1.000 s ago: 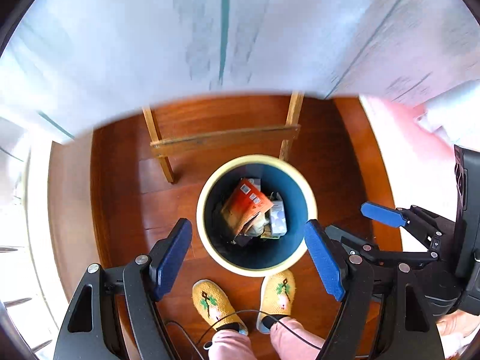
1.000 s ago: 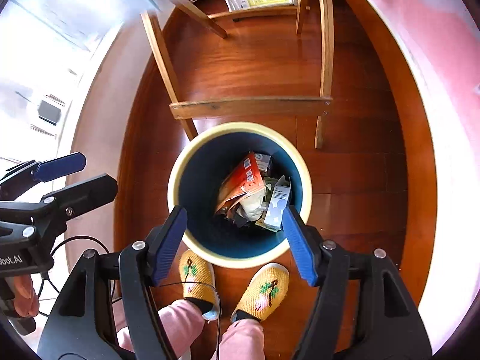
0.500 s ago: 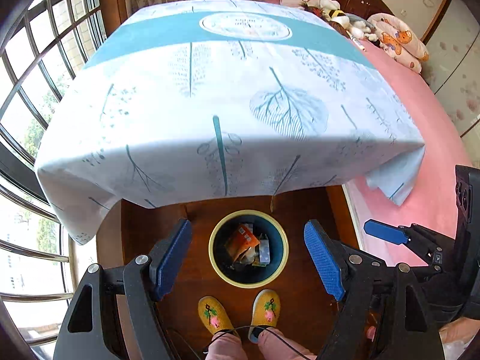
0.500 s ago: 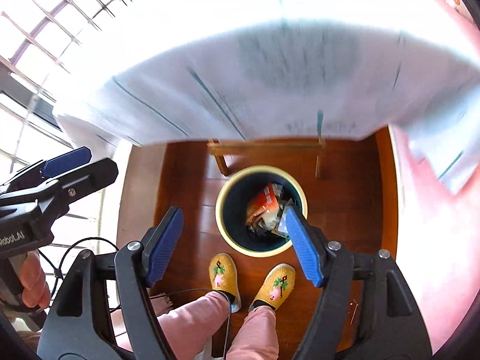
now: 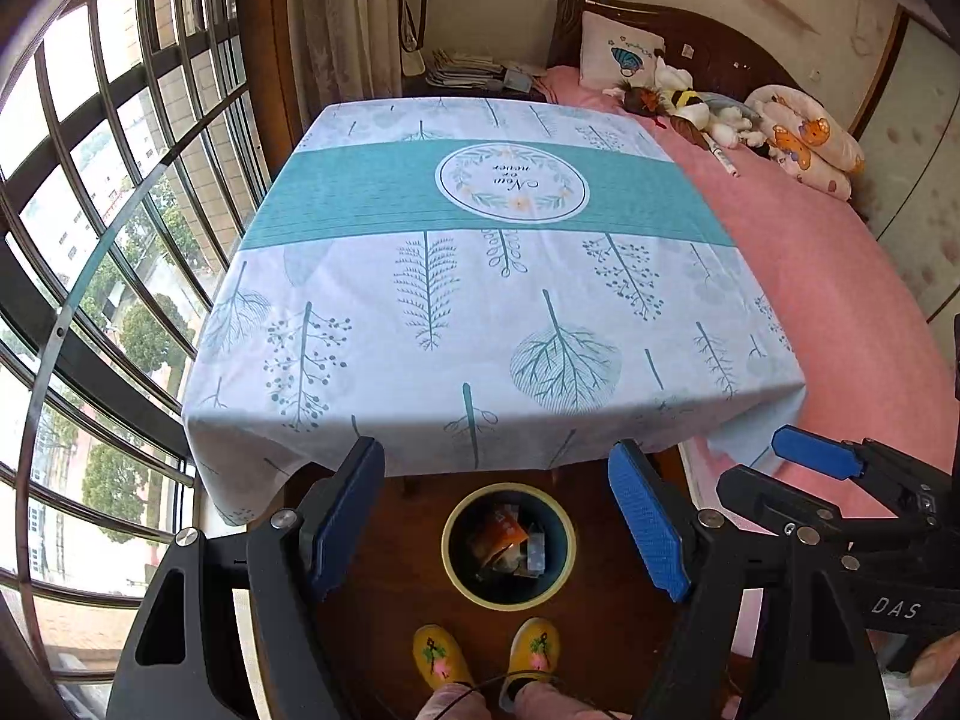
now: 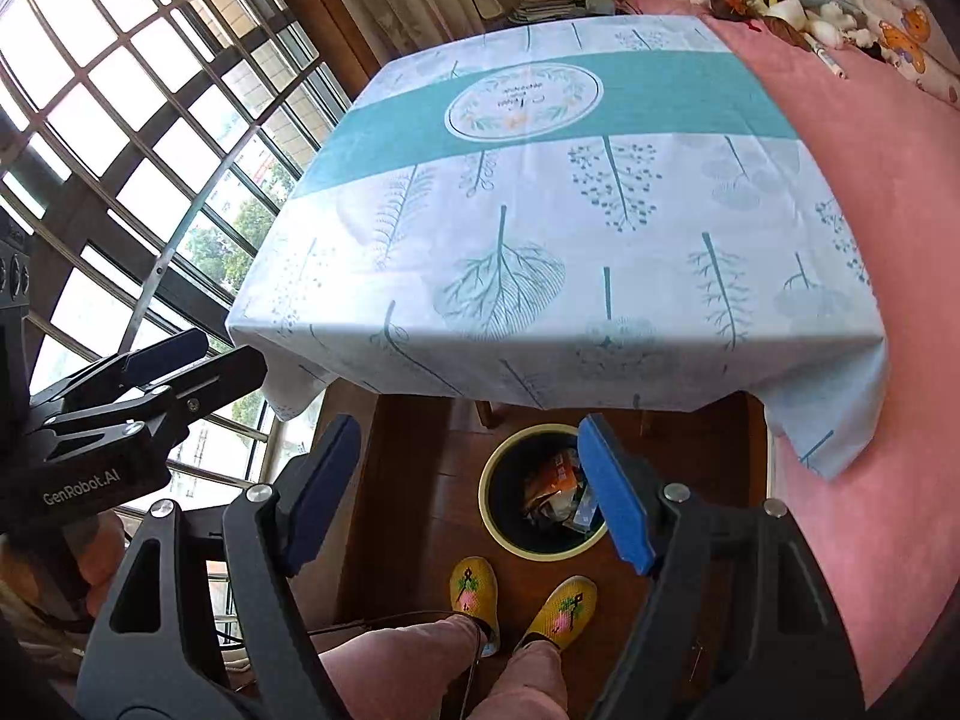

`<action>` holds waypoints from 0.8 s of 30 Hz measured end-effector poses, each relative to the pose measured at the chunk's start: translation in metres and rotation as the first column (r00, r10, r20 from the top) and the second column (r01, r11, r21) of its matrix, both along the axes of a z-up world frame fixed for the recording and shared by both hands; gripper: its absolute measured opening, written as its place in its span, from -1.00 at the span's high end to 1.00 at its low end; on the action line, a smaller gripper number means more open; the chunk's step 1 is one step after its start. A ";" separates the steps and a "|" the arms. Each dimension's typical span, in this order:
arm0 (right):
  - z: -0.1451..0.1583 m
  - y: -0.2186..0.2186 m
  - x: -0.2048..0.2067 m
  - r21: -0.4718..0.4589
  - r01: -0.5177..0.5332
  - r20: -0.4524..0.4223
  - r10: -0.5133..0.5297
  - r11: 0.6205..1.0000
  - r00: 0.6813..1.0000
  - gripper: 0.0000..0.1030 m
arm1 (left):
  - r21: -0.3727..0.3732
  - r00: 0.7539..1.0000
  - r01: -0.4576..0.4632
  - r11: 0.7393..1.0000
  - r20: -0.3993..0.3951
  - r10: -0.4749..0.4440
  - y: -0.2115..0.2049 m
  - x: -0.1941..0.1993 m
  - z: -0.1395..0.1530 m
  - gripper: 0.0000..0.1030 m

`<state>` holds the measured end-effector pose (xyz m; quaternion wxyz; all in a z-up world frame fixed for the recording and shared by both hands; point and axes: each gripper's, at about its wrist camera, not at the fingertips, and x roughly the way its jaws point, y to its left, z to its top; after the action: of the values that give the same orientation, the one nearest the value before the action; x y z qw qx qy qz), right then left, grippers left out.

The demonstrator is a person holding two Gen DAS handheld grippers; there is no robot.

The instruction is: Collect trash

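A round bin with a cream rim and dark blue inside stands on the wooden floor below the table edge. It holds trash, an orange packet and pale wrappers among it. My left gripper hangs high above the bin, open, with nothing between its blue pads. My right gripper is also high above the floor, jaws still opening, empty. Each gripper shows at the side of the other's view.
A table under a pale blue leaf-print cloth fills the middle, its top bare. A pink bed with soft toys lies to the right, a barred window to the left. A person's yellow slippers stand by the bin.
Both grippers have risen from just above the bin to above table height, so the whole tabletop and room are now in sight. The right gripper's jaws have spread wider.
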<state>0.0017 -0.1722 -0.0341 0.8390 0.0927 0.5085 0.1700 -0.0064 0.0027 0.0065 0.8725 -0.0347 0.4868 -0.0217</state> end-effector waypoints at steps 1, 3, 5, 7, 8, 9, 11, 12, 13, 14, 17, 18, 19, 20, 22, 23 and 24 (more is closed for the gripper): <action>0.010 0.000 0.000 -0.002 -0.003 0.010 0.003 1.000 1.000 -0.42 | 0.005 1.000 -0.004 1.000 0.011 0.004 -0.001 -0.002 0.006 -0.52; 0.028 0.000 -0.002 -0.012 -0.003 0.026 0.003 1.000 1.000 -0.43 | 0.016 0.999 -0.013 1.000 0.034 0.013 0.001 -0.004 0.016 -0.52; 0.042 0.002 -0.004 -0.005 -0.002 0.037 0.003 1.000 0.999 -0.43 | 0.025 0.999 -0.018 1.000 0.051 0.017 0.001 -0.007 0.025 -0.52; 0.050 0.003 -0.006 -0.003 -0.007 0.054 0.007 1.000 0.999 -0.43 | 0.034 0.998 -0.018 0.999 0.065 0.016 -0.001 -0.008 0.033 -0.52; 0.053 0.004 -0.007 -0.006 -0.009 0.061 0.009 1.000 0.998 -0.43 | 0.039 0.997 -0.019 0.999 0.072 0.016 -0.002 -0.009 0.038 -0.52; 0.056 0.005 -0.008 -0.010 -0.011 0.067 0.011 1.000 0.998 -0.43 | 0.041 0.997 -0.018 0.999 0.078 0.015 -0.004 -0.010 0.041 -0.53; 0.059 0.006 -0.009 -0.011 -0.012 0.069 0.012 1.000 0.998 -0.44 | 0.041 0.996 -0.015 0.999 0.084 0.012 -0.005 -0.012 0.045 -0.52; 0.059 0.006 -0.009 -0.012 -0.009 0.068 0.010 1.000 0.998 -0.44 | 0.042 0.996 -0.014 0.999 0.088 0.011 -0.006 -0.013 0.047 -0.52; 0.061 0.005 -0.009 -0.013 -0.007 0.068 0.008 1.000 0.998 -0.44 | 0.043 0.996 -0.013 0.999 0.091 0.009 -0.008 -0.013 0.049 -0.52; 0.059 0.005 -0.008 -0.014 -0.005 0.070 0.006 1.000 0.998 -0.44 | 0.046 0.995 -0.013 0.999 0.096 0.009 -0.009 -0.013 0.050 -0.52; 0.062 0.002 -0.007 -0.020 0.000 0.082 0.002 1.000 0.997 -0.44 | 0.044 0.995 -0.018 0.999 0.103 0.013 -0.012 -0.013 0.053 -0.52; 0.063 0.002 -0.007 -0.022 -0.001 0.087 0.003 1.000 0.996 -0.44 | 0.044 0.995 -0.020 0.999 0.102 0.015 -0.013 -0.013 0.053 -0.52; 0.064 0.001 -0.007 -0.024 0.000 0.091 0.002 1.000 0.996 -0.44 | 0.044 0.995 -0.022 0.999 0.100 0.018 -0.014 -0.013 0.053 -0.52; 0.064 0.001 -0.006 -0.025 0.000 0.093 0.003 1.000 0.996 -0.44 | 0.043 0.995 -0.022 0.999 0.097 0.017 -0.015 -0.010 0.051 -0.52; 0.065 0.001 -0.006 -0.025 -0.004 0.096 0.006 1.000 0.995 -0.44 | 0.043 0.995 -0.021 0.999 0.098 0.016 -0.018 -0.011 0.051 -0.52; 0.065 0.001 -0.006 -0.027 -0.004 0.097 0.007 1.000 0.995 -0.44 | 0.046 0.995 -0.021 0.999 0.101 0.016 -0.019 -0.010 0.051 -0.52; 0.065 0.000 -0.005 -0.027 -0.005 0.099 0.008 1.000 0.995 -0.44 | 0.047 0.995 -0.020 0.999 0.103 0.015 -0.020 -0.009 0.051 -0.52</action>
<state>-0.0038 -0.1724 0.0309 0.8637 0.0714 0.4689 0.1704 -0.0158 -0.0173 0.0575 0.8972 -0.0168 0.4413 -0.0041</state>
